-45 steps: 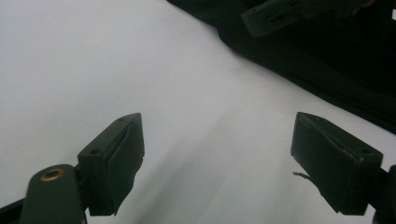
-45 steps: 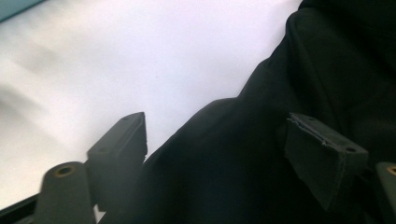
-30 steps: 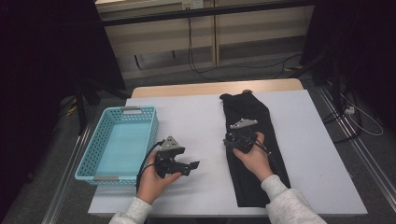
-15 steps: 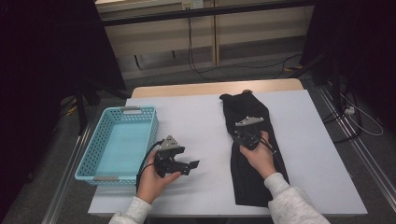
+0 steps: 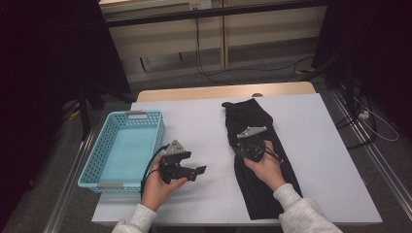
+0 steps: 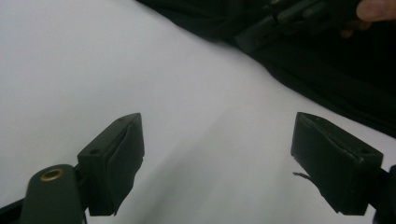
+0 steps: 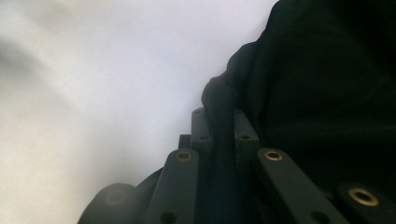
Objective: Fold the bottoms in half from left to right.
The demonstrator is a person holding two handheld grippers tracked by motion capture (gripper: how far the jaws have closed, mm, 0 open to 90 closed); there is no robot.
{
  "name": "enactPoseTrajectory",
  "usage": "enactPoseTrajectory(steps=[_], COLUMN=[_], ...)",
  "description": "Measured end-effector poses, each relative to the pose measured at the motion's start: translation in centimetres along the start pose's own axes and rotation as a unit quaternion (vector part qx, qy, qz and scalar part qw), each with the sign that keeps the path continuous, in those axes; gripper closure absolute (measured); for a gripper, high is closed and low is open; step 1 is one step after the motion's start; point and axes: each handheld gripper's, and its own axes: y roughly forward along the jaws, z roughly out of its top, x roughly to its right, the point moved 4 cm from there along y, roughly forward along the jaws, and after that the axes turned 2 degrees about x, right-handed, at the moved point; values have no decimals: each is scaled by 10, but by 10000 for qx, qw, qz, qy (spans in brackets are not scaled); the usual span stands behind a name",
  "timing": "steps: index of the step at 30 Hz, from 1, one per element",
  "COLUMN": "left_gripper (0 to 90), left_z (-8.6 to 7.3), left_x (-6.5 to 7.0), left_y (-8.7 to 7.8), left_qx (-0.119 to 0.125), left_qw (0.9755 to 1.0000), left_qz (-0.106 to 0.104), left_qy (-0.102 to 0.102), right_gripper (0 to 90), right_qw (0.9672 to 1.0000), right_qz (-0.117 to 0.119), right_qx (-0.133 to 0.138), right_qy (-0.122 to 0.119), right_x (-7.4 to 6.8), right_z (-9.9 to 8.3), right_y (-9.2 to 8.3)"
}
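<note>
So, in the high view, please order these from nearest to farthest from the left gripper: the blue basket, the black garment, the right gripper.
From the left gripper:
1. Blue basket, just beside it on the left.
2. Right gripper, to the right, shut on the garment's edge.
3. Black garment, on the right; too close to the right gripper to rank surely.

The high view looked forward and down over the whole tabletop (image 5: 204, 121). Each gripper view sat low and close above it; all three shared the black cloth (image 5: 252, 121) and white surface.
</note>
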Motion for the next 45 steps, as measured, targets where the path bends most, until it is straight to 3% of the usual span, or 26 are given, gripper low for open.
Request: enactPoseTrajectory(steps=[11,13,16,18,22,28,35,45], left_gripper=[171,171,171,171,171,171,171,169], left_z=[2,2,3,3,4,6,10,14], left_x=[-3,-3,-4,-5,-7,-8,-9,-8], left_y=[-2,-2,-4,-5,-3,2,8,15], left_qx=[2,8,28,49,62,45,17,15], left_qw=[10000,10000,10000,10000,10000,10000,10000,9999], left_qz=[38,46,46,56,42,-3,-30,-105], left_qy=[-7,4,-8,-14,-27,-39,24,32], right_gripper=[832,770,558,486,410,335,284,226], right_qw=[9969,9967,9969,9964,9967,9980,9988,9981], right_qz=[618,655,729,771,736,423,79,-218], right_qx=[-39,-97,7,15,257,451,466,408], right_qy=[-476,-479,-299,-356,-244,-95,142,419], right_x=[-42,-45,-45,-44,-37,-18,8,31], right_z=[-1,-3,-4,-4,1,-1,-19,-47], right_y=[-6,-5,-7,-14,-32,-52,-70,-94])
